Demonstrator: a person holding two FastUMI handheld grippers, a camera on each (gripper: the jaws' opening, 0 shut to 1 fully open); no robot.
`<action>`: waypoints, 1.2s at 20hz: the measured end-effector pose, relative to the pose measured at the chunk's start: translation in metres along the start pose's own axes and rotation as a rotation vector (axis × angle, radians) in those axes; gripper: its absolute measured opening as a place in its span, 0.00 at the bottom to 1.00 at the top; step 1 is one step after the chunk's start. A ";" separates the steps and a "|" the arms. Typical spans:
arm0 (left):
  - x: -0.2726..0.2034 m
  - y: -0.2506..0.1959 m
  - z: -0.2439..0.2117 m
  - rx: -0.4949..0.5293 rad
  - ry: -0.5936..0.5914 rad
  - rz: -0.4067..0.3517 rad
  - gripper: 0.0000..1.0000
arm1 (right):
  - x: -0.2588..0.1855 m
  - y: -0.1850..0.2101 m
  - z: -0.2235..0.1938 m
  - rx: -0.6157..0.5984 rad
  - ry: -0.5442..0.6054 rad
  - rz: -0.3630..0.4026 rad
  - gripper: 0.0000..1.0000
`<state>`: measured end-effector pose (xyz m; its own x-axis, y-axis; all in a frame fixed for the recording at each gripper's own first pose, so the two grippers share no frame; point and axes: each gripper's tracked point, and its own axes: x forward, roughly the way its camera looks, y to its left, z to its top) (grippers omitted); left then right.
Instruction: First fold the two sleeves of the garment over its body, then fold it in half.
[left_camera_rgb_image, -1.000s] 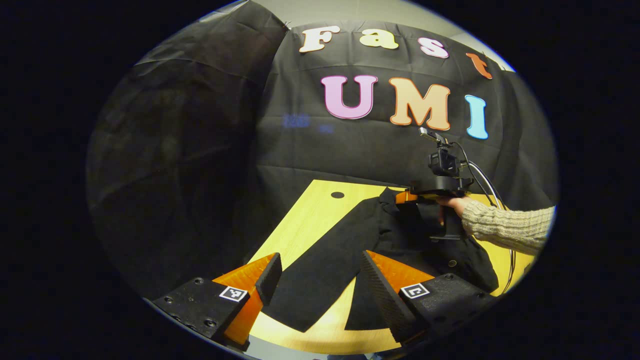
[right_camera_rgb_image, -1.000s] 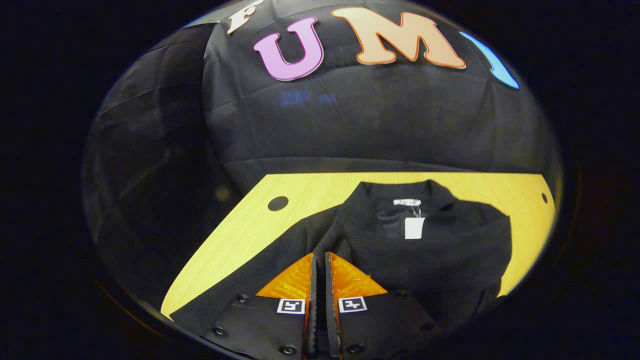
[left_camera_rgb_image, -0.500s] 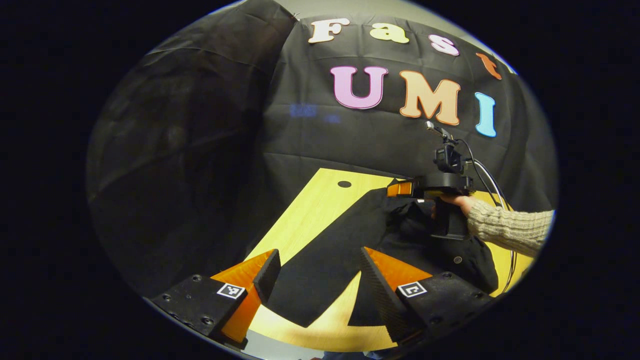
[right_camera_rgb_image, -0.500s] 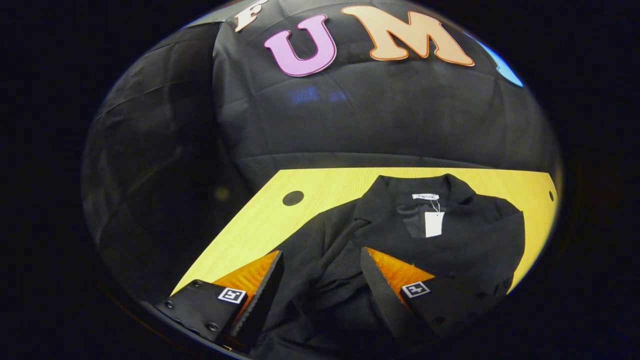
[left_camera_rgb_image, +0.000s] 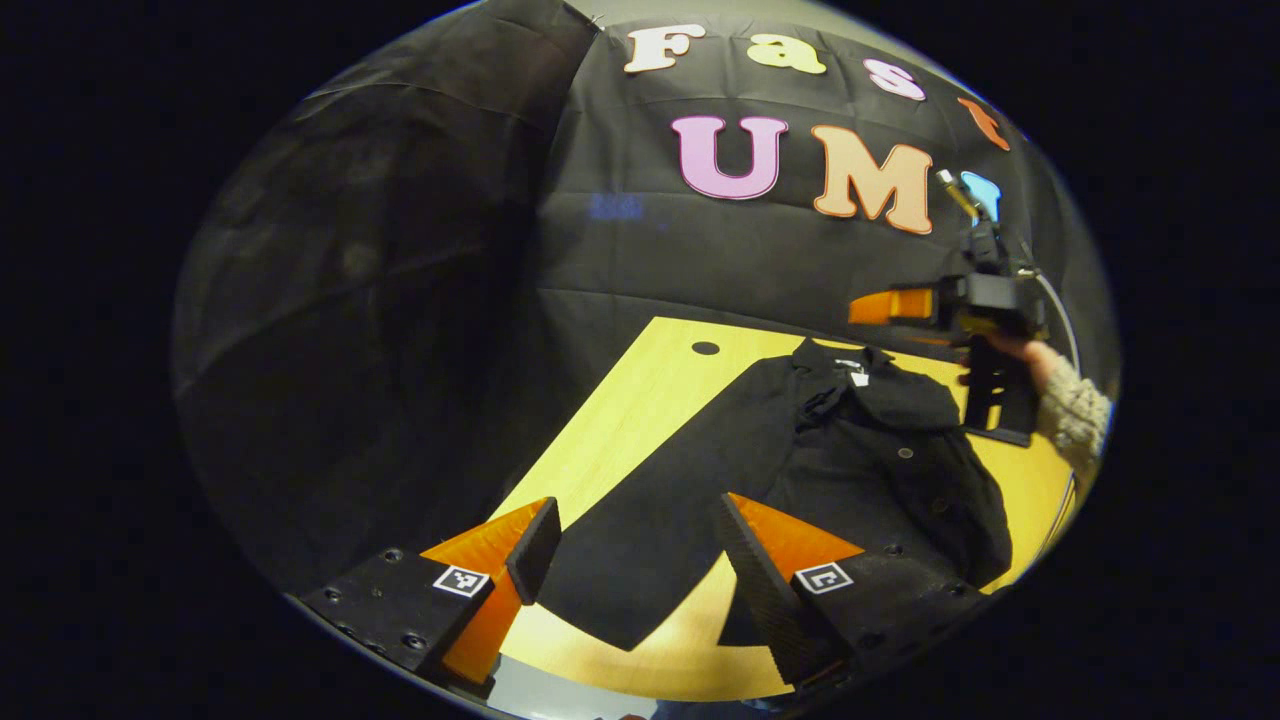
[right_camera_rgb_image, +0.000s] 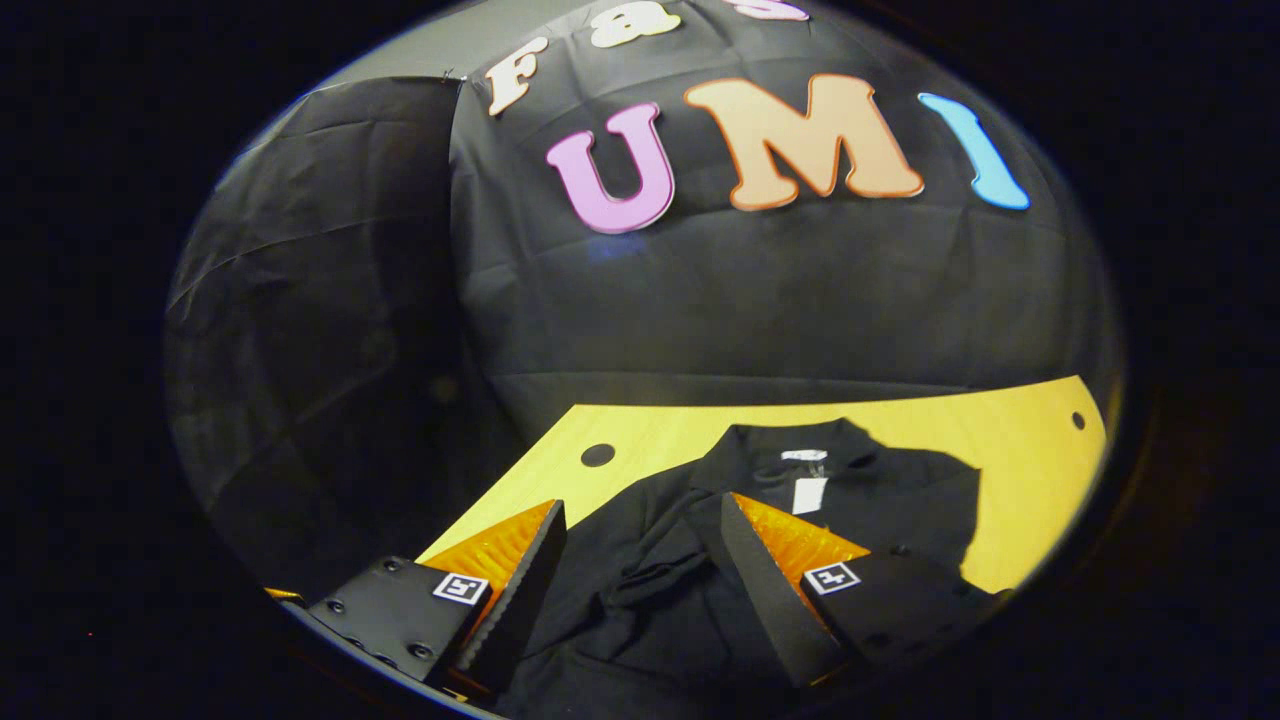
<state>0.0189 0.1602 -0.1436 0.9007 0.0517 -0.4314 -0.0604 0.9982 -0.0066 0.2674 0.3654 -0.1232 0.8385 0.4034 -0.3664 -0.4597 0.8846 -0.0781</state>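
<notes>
1. Black garment (left_camera_rgb_image: 870, 460) lies flat on yellow wood worktop (left_camera_rgb_image: 640, 400), collar end toward booth wall, white tag (right_camera_rgb_image: 806, 494) hanging at neckline.
2. One sleeve (left_camera_rgb_image: 650, 530) stretches straight out over the worktop toward the left gripper (left_camera_rgb_image: 630, 545); its cuff end sits between that gripper's jaws, which are spread wide, gripping nothing.
3. Other sleeve (left_camera_rgb_image: 905, 400) lies folded across the chest, near collar.
4. Right gripper (right_camera_rgb_image: 640, 560) w/ jaws wide apart, nothing held, garment body below them in right gripper view.
5. Left gripper view shows the right gripper at far right, raised above the garment's collar end, not touching cloth; hand (left_camera_rgb_image: 1020, 350) in knit sleeve cuff (left_camera_rgb_image: 1075, 415) holds it.
6. Round hole (right_camera_rgb_image: 597, 455) in worktop left of collar.
</notes>
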 end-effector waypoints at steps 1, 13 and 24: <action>0.003 0.003 -0.004 0.010 0.007 0.007 0.95 | -0.020 -0.008 0.005 -0.018 -0.027 -0.022 0.98; 0.018 0.017 -0.079 0.073 0.150 -0.017 0.94 | -0.199 -0.135 -0.012 0.078 -0.212 -0.361 0.93; 0.035 0.030 -0.120 0.105 0.259 0.002 0.93 | -0.275 -0.187 -0.042 0.148 -0.222 -0.543 0.97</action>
<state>-0.0032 0.1884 -0.2669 0.7600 0.0570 -0.6474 -0.0048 0.9966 0.0821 0.1105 0.0788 -0.0467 0.9902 -0.0898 -0.1066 0.0832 0.9944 -0.0645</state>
